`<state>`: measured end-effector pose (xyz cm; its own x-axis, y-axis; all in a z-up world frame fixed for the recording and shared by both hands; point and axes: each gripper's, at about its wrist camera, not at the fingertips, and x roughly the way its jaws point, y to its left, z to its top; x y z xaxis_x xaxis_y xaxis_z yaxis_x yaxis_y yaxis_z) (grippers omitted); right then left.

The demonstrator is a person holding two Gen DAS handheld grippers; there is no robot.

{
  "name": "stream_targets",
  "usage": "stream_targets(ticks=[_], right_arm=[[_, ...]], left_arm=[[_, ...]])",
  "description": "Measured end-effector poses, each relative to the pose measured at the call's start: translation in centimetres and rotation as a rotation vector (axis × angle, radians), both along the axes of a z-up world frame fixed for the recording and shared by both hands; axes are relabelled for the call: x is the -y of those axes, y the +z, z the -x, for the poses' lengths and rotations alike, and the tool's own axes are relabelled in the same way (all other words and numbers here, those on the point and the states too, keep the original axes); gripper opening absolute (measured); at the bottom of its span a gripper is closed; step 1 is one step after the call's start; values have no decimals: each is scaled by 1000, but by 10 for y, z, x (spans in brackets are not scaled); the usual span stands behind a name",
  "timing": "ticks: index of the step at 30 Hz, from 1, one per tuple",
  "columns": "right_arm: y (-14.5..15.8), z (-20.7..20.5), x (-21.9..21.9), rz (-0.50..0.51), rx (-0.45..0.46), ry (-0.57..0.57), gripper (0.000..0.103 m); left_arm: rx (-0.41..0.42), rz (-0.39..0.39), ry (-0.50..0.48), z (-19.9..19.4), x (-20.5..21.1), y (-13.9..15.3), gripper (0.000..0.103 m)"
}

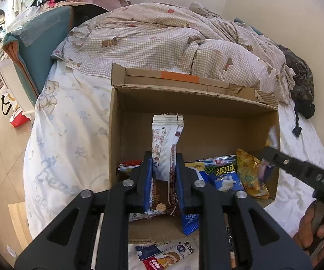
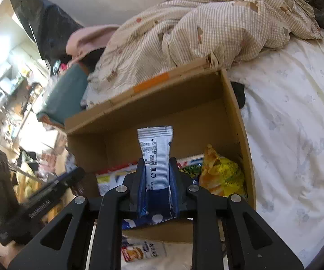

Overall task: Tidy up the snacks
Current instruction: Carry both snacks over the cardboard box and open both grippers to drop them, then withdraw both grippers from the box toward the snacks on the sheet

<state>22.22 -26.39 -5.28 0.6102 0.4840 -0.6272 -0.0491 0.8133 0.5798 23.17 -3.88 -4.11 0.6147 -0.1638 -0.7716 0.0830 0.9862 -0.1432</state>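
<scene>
Snack packets in both tools: left gripper (image 1: 163,168) pinching brown-and-white sachet (image 1: 165,148) about its lower half, sealed crimp end pointing away from the camera, toward the back wall of cardboard box (image 1: 114,135); right gripper (image 2: 157,171) pinching blue-and-white sachet (image 2: 155,153) the same way, crimped top free and standing above the fingertips. Handling, judged: thin foil-film wrappers, light, soft and slick, contents probably crushable, so moderate squeeze across the flat faces near mid-length, as now, rather than on the crimp, which would let the packet swing. Sachets both over the open box, near its middle, not yet touching anything inside. Box on the white bedsheet (image 1: 71,123), checked duvet (image 1: 162,38) heaped behind it. Already in the box: yellow crinkled bag (image 2: 222,175) against the right-hand wall, blue-green packet (image 1: 225,175) just beside it, red-edged packet (image 1: 129,165) at the left. More packets (image 1: 168,254) lying loose on the sheet on the near side of the box, under the left tool. Depth of the held sachets above the box floor not readable from either wrist view
</scene>
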Motion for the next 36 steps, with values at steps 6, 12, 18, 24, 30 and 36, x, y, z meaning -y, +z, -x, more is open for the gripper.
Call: stream_targets(ticks=[6, 12, 18, 24, 30, 36], right_arm=[[7, 4, 5, -15, 44, -54, 85], [9, 2, 1, 7, 41, -31, 85], [11, 4, -2, 29, 51, -19, 85], [14, 7, -2, 33, 52, -14, 85], [25, 26, -3, 62, 75, -7, 85], [34, 52, -1, 73, 82, -8, 85]], left_arm=[[58, 8, 44, 7, -3, 10, 86], [48, -11, 54, 6, -3, 9, 86], [49, 4, 60, 8, -7, 10, 86], [87, -26, 53, 15, -6, 16, 86], [73, 9, 80, 28, -17, 20, 86], [62, 4, 122, 43, -29, 26, 86]])
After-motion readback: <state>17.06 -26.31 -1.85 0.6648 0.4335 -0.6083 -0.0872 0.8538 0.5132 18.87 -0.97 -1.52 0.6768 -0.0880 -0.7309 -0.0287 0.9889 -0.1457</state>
